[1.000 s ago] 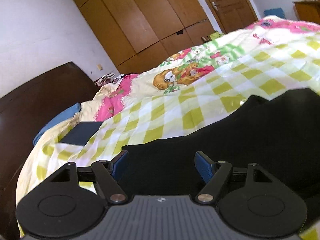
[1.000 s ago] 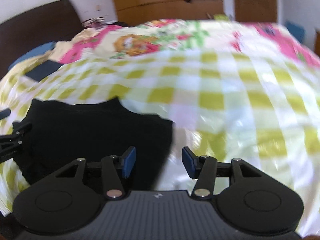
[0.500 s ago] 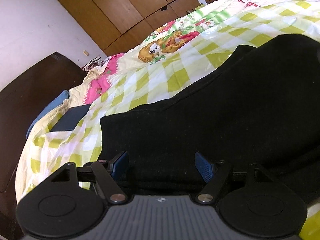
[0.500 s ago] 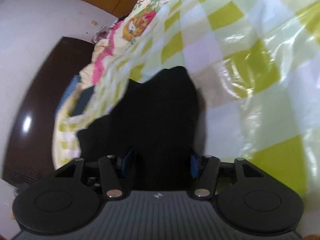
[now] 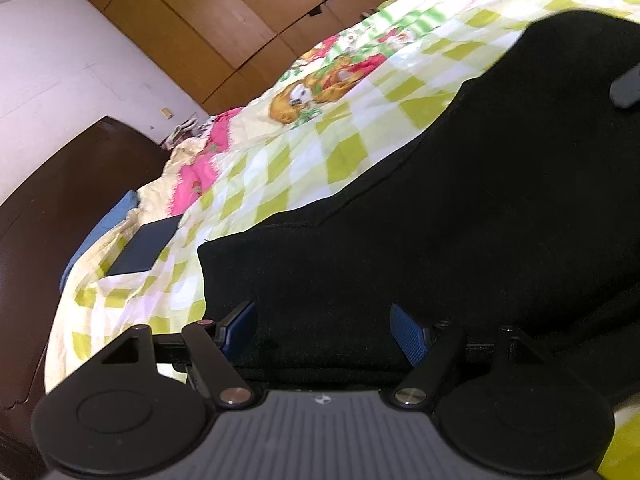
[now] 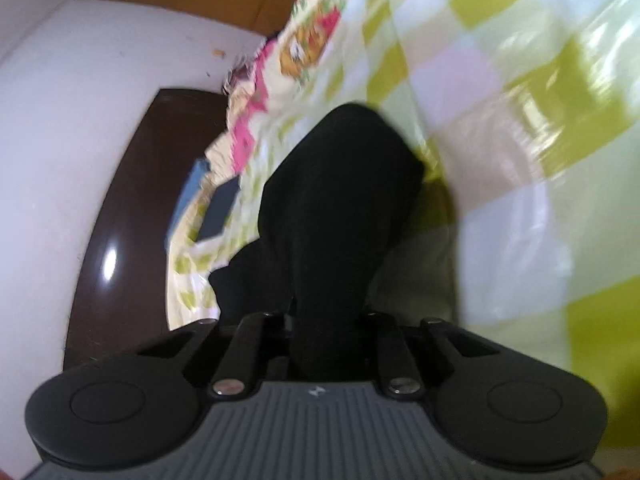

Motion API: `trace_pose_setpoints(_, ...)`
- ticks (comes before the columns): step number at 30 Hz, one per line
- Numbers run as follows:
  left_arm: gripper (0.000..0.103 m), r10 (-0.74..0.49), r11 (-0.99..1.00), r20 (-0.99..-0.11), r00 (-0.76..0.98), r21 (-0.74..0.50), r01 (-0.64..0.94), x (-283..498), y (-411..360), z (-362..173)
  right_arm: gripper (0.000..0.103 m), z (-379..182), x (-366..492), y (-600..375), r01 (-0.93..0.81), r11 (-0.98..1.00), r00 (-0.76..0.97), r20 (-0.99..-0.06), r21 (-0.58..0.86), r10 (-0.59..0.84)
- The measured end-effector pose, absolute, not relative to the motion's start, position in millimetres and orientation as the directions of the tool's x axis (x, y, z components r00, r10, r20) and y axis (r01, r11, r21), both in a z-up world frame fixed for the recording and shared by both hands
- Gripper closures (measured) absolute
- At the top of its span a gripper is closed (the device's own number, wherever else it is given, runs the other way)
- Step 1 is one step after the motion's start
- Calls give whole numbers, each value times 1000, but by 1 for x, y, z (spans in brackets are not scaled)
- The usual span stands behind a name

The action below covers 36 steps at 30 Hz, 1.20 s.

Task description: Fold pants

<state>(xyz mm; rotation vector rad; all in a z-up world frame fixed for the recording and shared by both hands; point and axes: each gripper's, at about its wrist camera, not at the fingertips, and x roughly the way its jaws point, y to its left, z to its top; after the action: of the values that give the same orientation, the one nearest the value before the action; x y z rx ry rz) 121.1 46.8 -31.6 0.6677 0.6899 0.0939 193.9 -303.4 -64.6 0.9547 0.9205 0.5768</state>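
Black pants (image 5: 460,208) lie on a bed with a yellow-green checked sheet (image 5: 280,184). My left gripper (image 5: 322,336) is open, its blue pads either side of the pants' near edge, the cloth between them. My right gripper (image 6: 324,332) is shut on a bunched fold of the pants (image 6: 336,208), which rises from the sheet toward the jaws. A bit of the right gripper (image 5: 626,88) shows at the right edge of the left wrist view.
A dark wooden headboard (image 5: 48,208) stands at the left. A dark blue flat box (image 5: 144,246) and a blue pillow (image 5: 100,232) lie near it. Brown wardrobes (image 5: 224,20) line the far wall. The view from the right wrist is motion-blurred.
My right gripper moved onto the pants' edge and shut on it, lifting the cloth. My left gripper moved forward until the pants' edge sat between its open fingers.
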Motion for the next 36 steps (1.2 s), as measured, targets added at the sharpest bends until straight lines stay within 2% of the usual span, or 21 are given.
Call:
trace_pose_setpoints(4, 18, 227, 761, -556, 800, 614, 211, 98, 6, -33, 89, -59, 168, -341, 1, 509, 536, -430, 861, 726)
trace_pose_setpoints(9, 18, 74, 736, -575, 815, 583, 344, 64, -45, -26, 89, -55, 130, -409, 118, 539, 609, -490, 834, 624)
trace_pose_setpoints(13, 17, 4, 704, -560, 829, 590, 395, 46, -69, -12, 88, -47, 117, -427, 131, 572, 626, -515, 809, 585)
trace_pose_setpoints(21, 17, -68, 635, -405, 912, 687, 353, 61, -103, -2, 86, -56, 114, -432, 175, 564, 622, -535, 807, 572)
trace_pose_setpoints(25, 17, -54, 662, -397, 916, 673, 330, 95, -110, -13, 86, -55, 109, -433, 199, 563, 635, -543, 802, 549)
trace_pose_setpoints(28, 17, -72, 640, -368, 927, 696, 326, 94, -111, -25, 86, -51, 108, -430, 214, 579, 633, -563, 787, 531)
trace_pose_setpoints(29, 17, -87, 633, -397, 914, 686, 359, 91, -109, -32, 86, -49, 108, -428, 215, 587, 633, -570, 780, 525)
trace_pose_setpoints(31, 24, -102, 625, -435, 895, 672, 398, 81, -107, -50, 86, -44, 108, -422, 218, 611, 625, -590, 761, 512)
trace_pose_setpoints(33, 27, -107, 612, -398, 911, 696, 376, 73, -106, -57, 86, -39, 109, -411, 225, 649, 617, -622, 727, 483)
trace_pose_setpoints(36, 24, -148, 646, -381, 913, 662, 381, 78, -105, -39, 84, -36, 110, -410, 249, 661, 613, -643, 708, 458)
